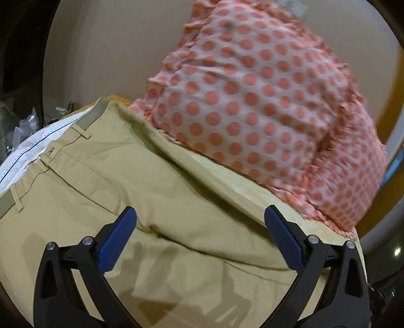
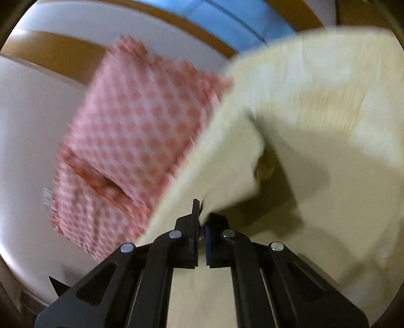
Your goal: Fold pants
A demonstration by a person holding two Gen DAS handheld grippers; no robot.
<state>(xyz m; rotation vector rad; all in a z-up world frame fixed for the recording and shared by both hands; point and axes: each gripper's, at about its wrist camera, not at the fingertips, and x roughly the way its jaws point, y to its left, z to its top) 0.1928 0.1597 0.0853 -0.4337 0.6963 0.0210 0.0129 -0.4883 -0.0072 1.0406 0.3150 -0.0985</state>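
Khaki pants (image 1: 106, 191) lie spread on the surface, waistband with white lining at the upper left in the left wrist view. My left gripper (image 1: 200, 228) is open, its blue-padded fingers (image 1: 118, 239) wide apart just above the seat of the pants, holding nothing. In the right wrist view the pants (image 2: 315, 126) look pale and blurred. My right gripper (image 2: 202, 219) is shut on a fold of the pants fabric and holds it lifted above the rest of the cloth.
A folded pink cloth with orange dots (image 1: 252, 101) lies against the far edge of the pants; it also shows in the right wrist view (image 2: 131, 141). White surface (image 2: 30, 126), brown band and blue item (image 2: 227, 17) lie beyond. Clutter (image 1: 27, 121) sits far left.
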